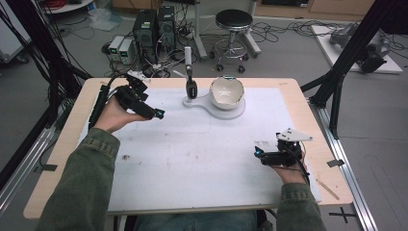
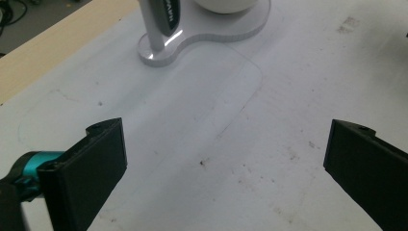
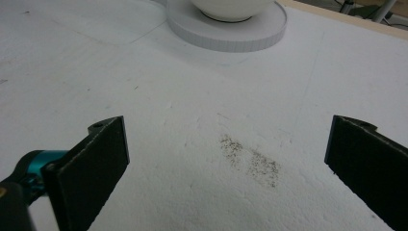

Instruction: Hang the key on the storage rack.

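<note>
White foam-covered table, both grippers empty w/ jaws spread wide. Left gripper hovers near-left of the upright grey-black tool, which stands in the white stand at far centre, bowl just right of it. Right gripper sits low at near right, well apart. Looks like approach phase; next, left needs to close in & line up on the tool. Bowl contents hard to make out; tool top is cut off in left gripper view.
</note>
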The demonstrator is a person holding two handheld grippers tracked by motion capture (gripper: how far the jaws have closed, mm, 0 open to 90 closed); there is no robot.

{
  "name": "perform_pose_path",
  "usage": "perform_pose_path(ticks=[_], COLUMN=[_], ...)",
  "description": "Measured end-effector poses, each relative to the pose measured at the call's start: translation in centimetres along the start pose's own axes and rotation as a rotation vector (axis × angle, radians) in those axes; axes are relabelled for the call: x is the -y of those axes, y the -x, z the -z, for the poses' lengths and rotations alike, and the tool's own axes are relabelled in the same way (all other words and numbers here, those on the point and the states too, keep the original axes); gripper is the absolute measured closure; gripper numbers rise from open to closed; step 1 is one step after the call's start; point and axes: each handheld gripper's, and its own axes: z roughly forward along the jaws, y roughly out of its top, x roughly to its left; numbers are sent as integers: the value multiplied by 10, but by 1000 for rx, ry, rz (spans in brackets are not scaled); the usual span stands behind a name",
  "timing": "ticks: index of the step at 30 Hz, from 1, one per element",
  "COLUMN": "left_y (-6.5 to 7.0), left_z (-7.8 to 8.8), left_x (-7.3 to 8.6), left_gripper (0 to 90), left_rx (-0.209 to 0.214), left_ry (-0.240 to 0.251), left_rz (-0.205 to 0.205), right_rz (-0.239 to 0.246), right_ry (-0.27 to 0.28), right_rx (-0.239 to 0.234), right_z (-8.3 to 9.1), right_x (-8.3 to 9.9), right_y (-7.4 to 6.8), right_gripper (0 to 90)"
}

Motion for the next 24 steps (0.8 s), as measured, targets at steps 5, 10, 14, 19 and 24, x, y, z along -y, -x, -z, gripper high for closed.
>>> perform_pose_path(ticks=[5,10,14,19,24], left_y=[-1,-8,-9,-8,-8], left_z=[5,11,15,21,28], left_x=[20,42,60,85,111], left_gripper=[17,17,17,17,17], left_rx=[-6,-35,-56,-68,-88], left_ry=[43,68,86,105,144], left_rz=[14,47,64,92,126], right_rz=[1,0,3,1,-2], right_ry=[-2,-5,-5,-13,-21], right_rx=[-2,-5,-5,-17,-24], right_z=[0,-1,-1,-1,1], right_x=[0,0,0,0,1], right_y=[0,-1,-1,-2,-4], right_gripper=[6,6,6,6,6])
